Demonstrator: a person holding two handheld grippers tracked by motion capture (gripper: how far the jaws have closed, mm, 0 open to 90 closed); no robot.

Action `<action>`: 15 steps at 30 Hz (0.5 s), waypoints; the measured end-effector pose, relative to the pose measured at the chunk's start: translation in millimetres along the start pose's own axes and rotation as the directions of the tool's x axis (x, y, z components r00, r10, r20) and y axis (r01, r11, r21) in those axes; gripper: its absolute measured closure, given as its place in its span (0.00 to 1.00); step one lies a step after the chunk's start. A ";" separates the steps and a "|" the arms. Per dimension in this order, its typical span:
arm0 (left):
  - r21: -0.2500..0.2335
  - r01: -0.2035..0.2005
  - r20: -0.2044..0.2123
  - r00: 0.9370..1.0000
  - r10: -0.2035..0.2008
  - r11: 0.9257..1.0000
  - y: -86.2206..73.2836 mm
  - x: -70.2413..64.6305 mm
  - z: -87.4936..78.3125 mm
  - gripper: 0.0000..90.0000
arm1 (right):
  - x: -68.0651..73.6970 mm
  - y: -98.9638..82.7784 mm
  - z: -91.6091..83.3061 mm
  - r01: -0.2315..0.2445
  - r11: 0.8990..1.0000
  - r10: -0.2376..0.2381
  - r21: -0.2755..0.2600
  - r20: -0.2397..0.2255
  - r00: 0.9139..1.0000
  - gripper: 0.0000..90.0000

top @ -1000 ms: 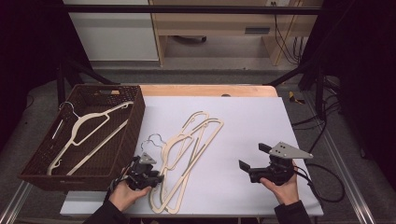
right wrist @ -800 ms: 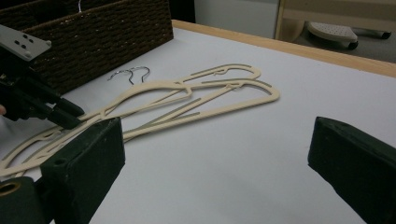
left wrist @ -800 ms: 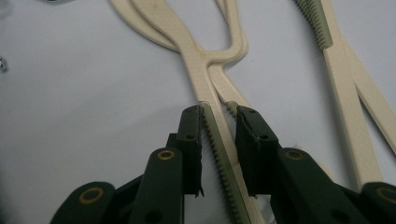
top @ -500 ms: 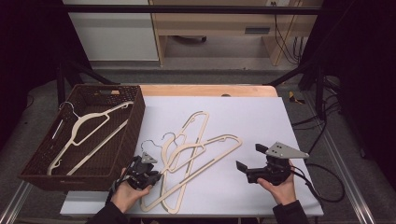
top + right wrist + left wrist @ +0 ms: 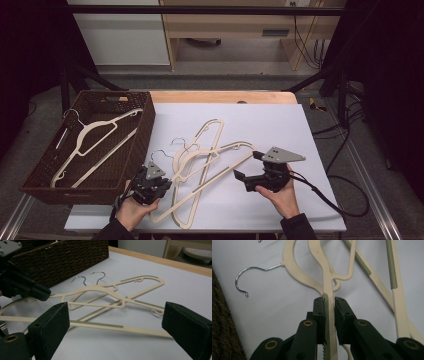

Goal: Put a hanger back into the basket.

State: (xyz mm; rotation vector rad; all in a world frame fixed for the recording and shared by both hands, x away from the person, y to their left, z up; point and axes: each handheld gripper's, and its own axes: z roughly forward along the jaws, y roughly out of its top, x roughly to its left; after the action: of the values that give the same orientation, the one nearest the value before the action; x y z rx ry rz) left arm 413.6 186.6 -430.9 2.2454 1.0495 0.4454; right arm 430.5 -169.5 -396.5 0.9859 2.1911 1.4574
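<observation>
Landmark: the dark brown woven wicker basket (image 5: pixel 145 125) at the left of the white table sheet (image 5: pixel 280 130).

Left gripper (image 5: pixel 159 186): sits just off the basket's near right corner. Its jaws have just been closing and are now clamped on the shoulder bar of a cream plastic hanger with a metal hook (image 5: pixel 325 277); the left gripper view shows both pads pressed against the bar.

Second cream plastic hanger (image 5: pixel 212 132): lies on the sheet to the right of the basket, crossed with the clamped one.

Right gripper (image 5: pixel 248 167): held farther right of the basket, beyond both hangers. Jaws stand wide apart, nothing between them, pointed towards the hangers.

Inside the basket lies a third cream hanger (image 5: pixel 95 137).
</observation>
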 end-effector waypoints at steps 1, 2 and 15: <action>-0.005 -0.008 -0.007 1.000 0.008 1.000 0.3 -0.6 -1.5 0.88 | 2.1 3.0 6.0 0.001 1.000 -0.001 0.001 -0.006 1.000 0.10; -0.009 -0.013 -0.011 1.000 0.013 1.000 0.7 -0.9 -3.3 0.88 | 4.6 6.2 12.3 -0.003 1.000 0.003 0.002 -0.010 1.000 0.11; -0.037 -0.041 -0.030 0.999 0.040 0.998 4.3 -7.1 -13.8 0.88 | 20.6 36.1 92.9 -0.050 0.999 0.050 0.019 -0.024 0.998 0.19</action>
State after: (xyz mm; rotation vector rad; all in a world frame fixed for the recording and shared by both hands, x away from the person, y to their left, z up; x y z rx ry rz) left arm 404.3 184.3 -417.9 2.2366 1.0031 0.5123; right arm 485.6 -84.1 -401.1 1.0412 2.2163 1.4813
